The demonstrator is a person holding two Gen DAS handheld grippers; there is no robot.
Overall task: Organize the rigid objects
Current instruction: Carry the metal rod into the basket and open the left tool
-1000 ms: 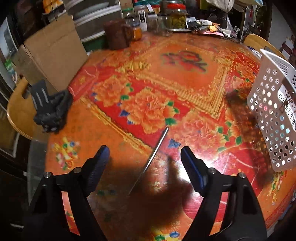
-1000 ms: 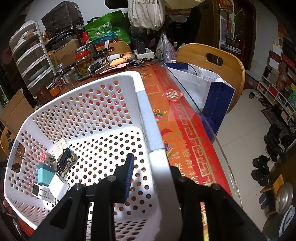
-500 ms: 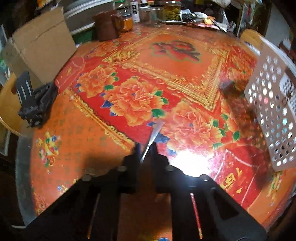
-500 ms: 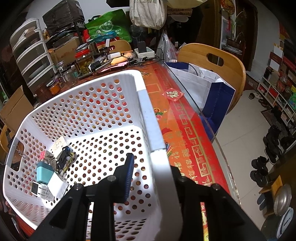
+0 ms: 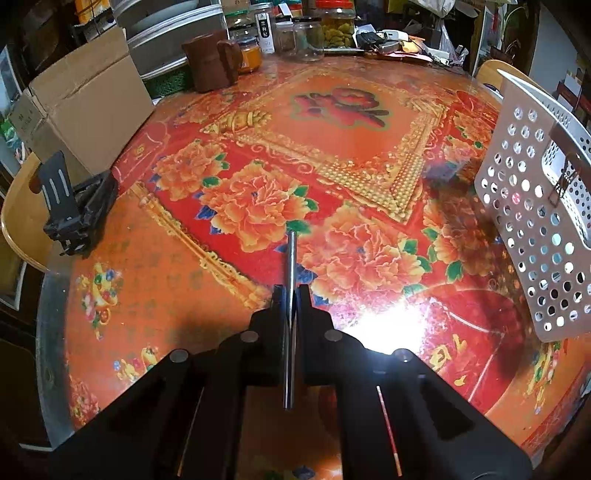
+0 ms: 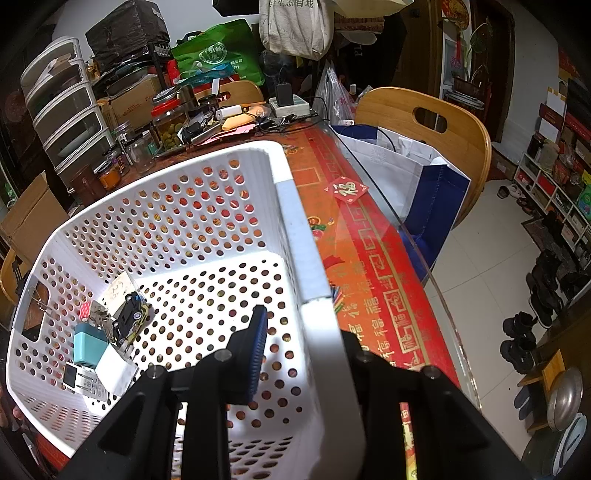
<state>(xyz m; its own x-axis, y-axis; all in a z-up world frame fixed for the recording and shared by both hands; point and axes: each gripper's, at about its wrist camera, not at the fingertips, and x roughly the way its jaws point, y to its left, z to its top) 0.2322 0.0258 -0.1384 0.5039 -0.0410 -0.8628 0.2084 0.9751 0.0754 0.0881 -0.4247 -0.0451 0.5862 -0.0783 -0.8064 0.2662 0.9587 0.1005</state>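
Sharp fisheye pictures with dark, curved corners; overhead light glares white off the glossy table (image 5: 388,325).

Thin metal rod (image 5: 290,266) clamped; white perforated basket (image 6: 288,206) tilted.

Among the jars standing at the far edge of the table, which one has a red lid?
The big jar with green contents, beside the tray of clutter, has a red lid. The empty glass jars near it and the small orange-filled jar have none.

white basket (image 5: 532,229) cut off by right edge, jar labels (image 5: 266,31) too small to read
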